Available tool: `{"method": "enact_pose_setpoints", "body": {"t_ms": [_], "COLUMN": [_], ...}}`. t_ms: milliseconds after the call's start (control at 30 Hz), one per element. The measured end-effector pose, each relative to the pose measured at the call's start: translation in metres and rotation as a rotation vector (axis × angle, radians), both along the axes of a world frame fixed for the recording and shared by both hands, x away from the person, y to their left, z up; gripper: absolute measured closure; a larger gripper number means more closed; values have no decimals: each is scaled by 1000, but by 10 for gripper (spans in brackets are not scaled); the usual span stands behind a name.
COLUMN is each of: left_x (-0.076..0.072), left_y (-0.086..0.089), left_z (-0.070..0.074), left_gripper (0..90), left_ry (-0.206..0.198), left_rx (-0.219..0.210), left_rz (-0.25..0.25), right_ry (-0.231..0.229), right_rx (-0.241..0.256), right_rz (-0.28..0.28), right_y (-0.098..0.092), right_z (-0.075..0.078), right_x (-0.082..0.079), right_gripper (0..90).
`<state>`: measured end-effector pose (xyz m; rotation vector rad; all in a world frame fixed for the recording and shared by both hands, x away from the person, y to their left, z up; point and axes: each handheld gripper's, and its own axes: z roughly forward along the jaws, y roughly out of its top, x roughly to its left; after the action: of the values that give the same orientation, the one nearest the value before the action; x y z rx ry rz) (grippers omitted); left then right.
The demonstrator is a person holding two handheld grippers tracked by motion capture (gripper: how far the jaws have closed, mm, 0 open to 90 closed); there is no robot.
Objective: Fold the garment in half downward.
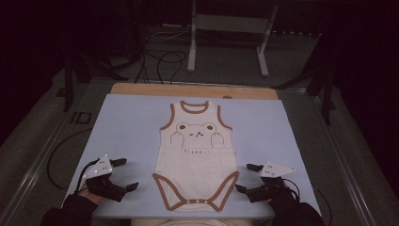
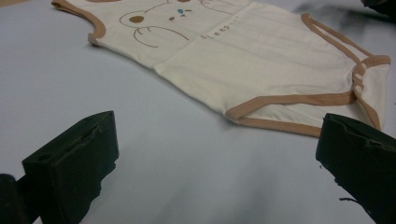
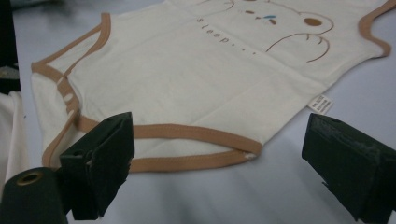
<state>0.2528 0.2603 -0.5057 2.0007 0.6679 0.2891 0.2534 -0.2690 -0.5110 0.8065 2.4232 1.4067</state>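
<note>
1. Nearest the camera, the left gripper [image 1: 126,174] and the right gripper [image 1: 248,177] stood released, jaws wide apart, grasping nothing.
2. The baby bodysuit [image 1: 196,155] lay flat between them on the blue mat [image 1: 122,127], crotch end toward the person.
3. A good start, I judge, was to pinch each brown leg hem [image 3: 187,132] low and evenly.
4. Bare mat lay on both sides; the near mat edge [image 1: 141,214] was close.

Black claws [image 1: 121,174] [image 1: 248,178], grey plates, trailing cables, seemingly dark sleeves.
</note>
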Motion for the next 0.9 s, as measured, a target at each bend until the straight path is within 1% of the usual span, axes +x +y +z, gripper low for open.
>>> {"method": "enact_pose_setpoints", "body": {"t_ms": [67,167,267,367,433,533,600,767,833,900], "left_x": [0,0,0,0,0,-1,0,-1,-1,-1], "left_y": [0,0,-1,-1,-2,-2,-2,-2,-3,-4], "left_z": [0,0,-1,-1,-1,-1,-1,-1,-1,0], "left_gripper": [0,0,0,0,0,0,0,0,0,0], "left_ry": [0,-2,-3,-6,-9,-14,-13,-10,-14,-18], "left_rx": [3,2,9,14,19,22,14,17,14,21], "left_rz": [2,0,-1,-4,-6,-5,-9,-11,-12,-17], "right_ry": [5,11,-5,-7,6,1,4,8,6,8], "right_rx": [-6,-17,-25,-17,-18,-34,-30,-37,-35,-34], "right_rz": [12,11,3,4,11,32,35,29,29,27], "right_y": [1,2,2,2,3,6,7,7,8,8], "right_z": [-1,-1,0,1,1,0,0,2,3,5], "right_x": [0,0,-1,-1,-2,-2,-2,-2,-2,-3], "right_gripper": [94,94,93,94,93,93,93,93,93,93]}}
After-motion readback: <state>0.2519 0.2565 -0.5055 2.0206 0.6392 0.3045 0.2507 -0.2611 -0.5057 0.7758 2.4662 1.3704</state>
